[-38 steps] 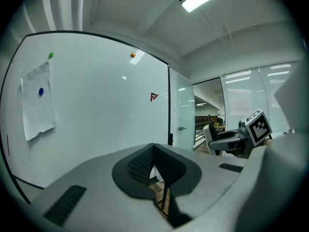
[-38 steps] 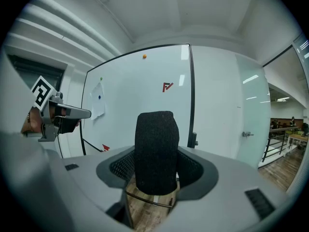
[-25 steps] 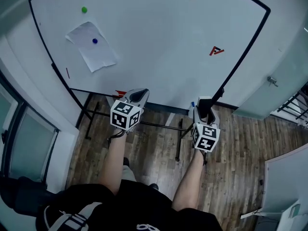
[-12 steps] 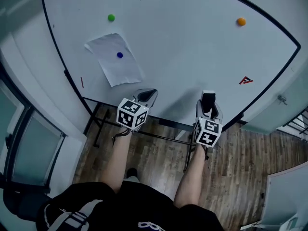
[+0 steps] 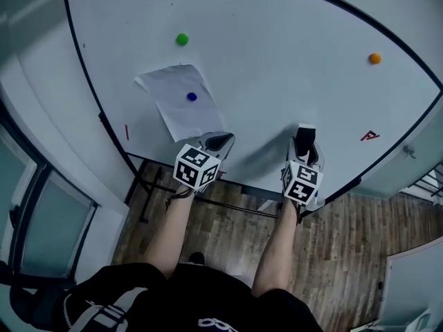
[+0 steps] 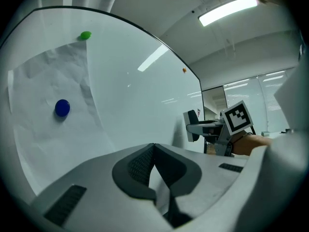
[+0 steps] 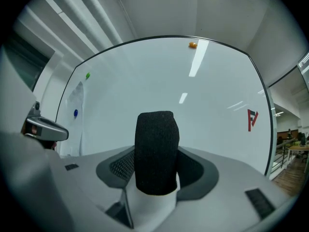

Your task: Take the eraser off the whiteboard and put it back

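Note:
The eraser [image 7: 155, 151], black felt on a white body, stands upright between the jaws of my right gripper [image 7: 155, 170], which is shut on it. In the head view the eraser [image 5: 305, 138] points at the lower part of the whiteboard [image 5: 277, 61], close to its surface. The left gripper view shows the eraser [image 6: 192, 124] side-on, just short of the board. My left gripper [image 5: 220, 142] is shut with nothing in it and hovers near the lower edge of the paper sheet [image 5: 176, 106]. In its own view the left gripper [image 6: 153, 146] has its jaw tips touching.
The sheet is pinned by a blue magnet [image 5: 192, 97]. A green magnet [image 5: 182, 39], an orange magnet [image 5: 374, 58] and a red logo magnet [image 5: 369, 135] sit on the board. The board's stand [image 5: 228, 203] rests on the wooden floor [image 5: 346, 254] below.
Both grippers have risen from the board's bottom edge onto its lower face and shifted along it. The eraser has stayed in the right gripper.

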A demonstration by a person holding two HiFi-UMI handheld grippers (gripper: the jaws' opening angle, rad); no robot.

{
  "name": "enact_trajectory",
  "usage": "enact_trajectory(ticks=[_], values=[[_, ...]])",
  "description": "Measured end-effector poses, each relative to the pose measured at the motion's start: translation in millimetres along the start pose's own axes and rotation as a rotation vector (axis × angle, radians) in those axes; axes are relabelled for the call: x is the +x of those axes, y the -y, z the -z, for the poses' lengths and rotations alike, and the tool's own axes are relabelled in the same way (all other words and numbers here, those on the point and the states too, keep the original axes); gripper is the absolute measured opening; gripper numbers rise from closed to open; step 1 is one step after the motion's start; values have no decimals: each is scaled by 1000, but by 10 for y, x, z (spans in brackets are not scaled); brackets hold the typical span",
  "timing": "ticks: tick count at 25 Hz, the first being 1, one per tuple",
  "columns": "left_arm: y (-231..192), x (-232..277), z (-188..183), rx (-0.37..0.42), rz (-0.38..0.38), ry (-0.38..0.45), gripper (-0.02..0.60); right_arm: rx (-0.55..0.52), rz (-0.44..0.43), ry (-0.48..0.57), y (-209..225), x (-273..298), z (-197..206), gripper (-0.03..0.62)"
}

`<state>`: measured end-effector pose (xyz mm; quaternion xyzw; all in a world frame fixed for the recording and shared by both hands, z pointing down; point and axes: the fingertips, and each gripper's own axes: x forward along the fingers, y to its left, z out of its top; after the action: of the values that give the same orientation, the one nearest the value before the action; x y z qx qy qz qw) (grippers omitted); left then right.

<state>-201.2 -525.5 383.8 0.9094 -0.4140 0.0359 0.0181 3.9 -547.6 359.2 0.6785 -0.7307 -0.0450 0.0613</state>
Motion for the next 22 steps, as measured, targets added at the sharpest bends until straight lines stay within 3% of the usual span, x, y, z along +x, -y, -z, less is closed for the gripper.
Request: enact_trajectory(ticks=[12,22], values=[[-76,162,9,16,55,6,20,40,128,0,-74,271,34,255],[-38,229,7,9,25,6,20,102,81,17,-76,298,27,265]])
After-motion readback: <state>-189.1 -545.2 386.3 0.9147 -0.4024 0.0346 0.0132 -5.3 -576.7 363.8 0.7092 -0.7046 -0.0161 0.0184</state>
